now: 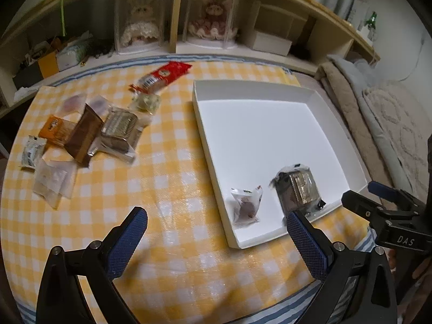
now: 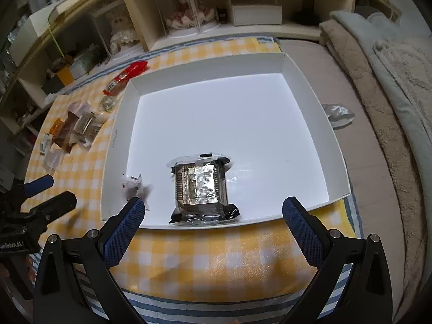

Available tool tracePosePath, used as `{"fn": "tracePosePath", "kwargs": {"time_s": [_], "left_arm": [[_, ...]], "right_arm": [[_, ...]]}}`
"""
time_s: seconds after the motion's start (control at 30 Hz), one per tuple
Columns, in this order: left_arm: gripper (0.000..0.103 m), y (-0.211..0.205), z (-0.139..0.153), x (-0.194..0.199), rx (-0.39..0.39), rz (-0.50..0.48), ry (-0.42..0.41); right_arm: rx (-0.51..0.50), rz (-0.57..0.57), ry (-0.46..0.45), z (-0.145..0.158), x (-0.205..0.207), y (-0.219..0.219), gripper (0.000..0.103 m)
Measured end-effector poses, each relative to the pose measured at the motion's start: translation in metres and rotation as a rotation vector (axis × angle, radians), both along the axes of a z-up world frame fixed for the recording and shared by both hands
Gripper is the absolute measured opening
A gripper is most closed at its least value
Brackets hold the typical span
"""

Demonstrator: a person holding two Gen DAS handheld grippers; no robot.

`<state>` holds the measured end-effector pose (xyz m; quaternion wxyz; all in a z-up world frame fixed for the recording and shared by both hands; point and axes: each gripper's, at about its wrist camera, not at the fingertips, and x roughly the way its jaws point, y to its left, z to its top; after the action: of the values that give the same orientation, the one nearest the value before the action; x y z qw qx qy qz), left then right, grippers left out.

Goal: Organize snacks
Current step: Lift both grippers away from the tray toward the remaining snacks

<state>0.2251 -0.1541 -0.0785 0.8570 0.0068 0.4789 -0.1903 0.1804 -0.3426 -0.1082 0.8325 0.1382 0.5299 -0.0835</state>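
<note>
A white tray (image 1: 334,102) (image 2: 302,86) sits on the yellow checked tablecloth. Inside it, near the front edge, lie a foil-wrapped biscuit pack (image 1: 298,189) (image 2: 201,186) and a small clear-wrapped snack (image 1: 245,205) (image 2: 132,186). A pile of loose snacks lies left of the tray: a red packet (image 1: 164,75) (image 2: 127,77), another foil pack (image 1: 121,131) (image 2: 86,125), a brown box (image 1: 83,137), an orange packet (image 1: 55,128) and clear wrappers (image 1: 54,181). My left gripper (image 1: 216,232) is open and empty above the cloth. My right gripper (image 2: 213,221) is open and empty at the tray's front edge.
A low shelf (image 1: 216,51) with boxed dolls (image 1: 140,24) runs along the back. Folded blankets (image 2: 391,81) and a rug lie right of the table. A silver wrapper (image 2: 337,112) lies on the floor beside the tray. The right gripper's body (image 1: 388,216) shows at right in the left wrist view.
</note>
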Motion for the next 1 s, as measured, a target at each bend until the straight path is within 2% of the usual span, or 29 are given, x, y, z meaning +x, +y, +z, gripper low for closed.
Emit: {"fn": "tracePosePath", "kwargs": {"time_s": [0.27, 0.53, 0.7, 0.83, 1.0], "left_arm": [[0.103, 0.027, 0.026, -0.013, -0.003, 0.007, -0.071], [0.103, 0.08, 0.069, -0.032, -0.041, 0.039, -0.19], [0.103, 0.124, 0.097, -0.047, -0.058, 0.096, -0.27], [0.103, 0.157, 0.117, -0.064, -0.053, 0.145, -0.359], [0.103, 0.185, 0.126, -0.075, -0.064, 0.165, -0.382]], "right_arm": [[-0.009, 0.013, -0.067, 0.021, -0.004, 0.01, 0.103], [-0.03, 0.041, -0.186, 0.061, -0.006, 0.031, 0.103], [-0.035, 0.074, -0.277, 0.09, 0.003, 0.05, 0.103], [-0.002, 0.098, -0.349, 0.107, 0.016, 0.064, 0.103], [0.013, 0.138, -0.39, 0.119, 0.035, 0.087, 0.103]]}}
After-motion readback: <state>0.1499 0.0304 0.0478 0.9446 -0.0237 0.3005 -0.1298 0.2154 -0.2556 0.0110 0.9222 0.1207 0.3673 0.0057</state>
